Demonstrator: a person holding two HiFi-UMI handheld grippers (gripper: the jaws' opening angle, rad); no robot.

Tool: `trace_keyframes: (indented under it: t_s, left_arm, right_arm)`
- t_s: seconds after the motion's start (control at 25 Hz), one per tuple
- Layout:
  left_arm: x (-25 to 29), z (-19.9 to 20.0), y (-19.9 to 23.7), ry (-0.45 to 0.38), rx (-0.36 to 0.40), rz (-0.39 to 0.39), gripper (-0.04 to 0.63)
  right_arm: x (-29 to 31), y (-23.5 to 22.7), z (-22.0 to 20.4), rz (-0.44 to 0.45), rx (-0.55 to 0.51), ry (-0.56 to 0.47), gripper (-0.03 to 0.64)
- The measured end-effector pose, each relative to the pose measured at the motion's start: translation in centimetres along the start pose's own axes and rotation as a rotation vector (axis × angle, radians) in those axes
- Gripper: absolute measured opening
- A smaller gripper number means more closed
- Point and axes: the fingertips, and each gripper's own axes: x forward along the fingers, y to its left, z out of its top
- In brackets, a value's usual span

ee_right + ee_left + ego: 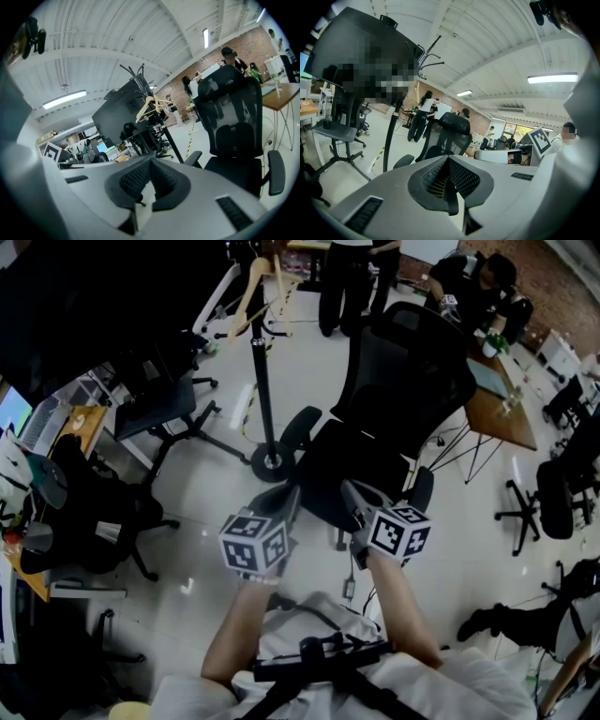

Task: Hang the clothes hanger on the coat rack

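Note:
A pale wooden clothes hanger [255, 282] hangs at the top of the black coat rack [263, 381], whose round base [272, 462] stands on the white floor. In the right gripper view the hanger [152, 105] sits just below the rack's hooks [136, 72]. The left gripper view shows the rack's pole [391, 136] and hooks [429, 58]; the hanger is hidden there. Both grippers are held low, close to the person's body and well short of the rack. My left gripper [281, 498] [449, 161] is shut and holds nothing. My right gripper [354, 495] [151, 166] is likewise shut with nothing in it.
A black mesh office chair [394, 399] stands right in front of both grippers, just right of the rack. More black chairs [159, 399] crowd the left side. A wooden desk [502, 409] is at the far right, and people [347, 277] stand at the back.

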Motion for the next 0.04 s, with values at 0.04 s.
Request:
trace_keyframes:
  t_s: [0.04]
  left_arm:
    - [0.09, -0.08, 0.05, 0.002, -0.002, 0.0, -0.002]
  right_arm:
    - [0.07, -0.08, -0.07, 0.0, 0.002, 0.002, -0.003]
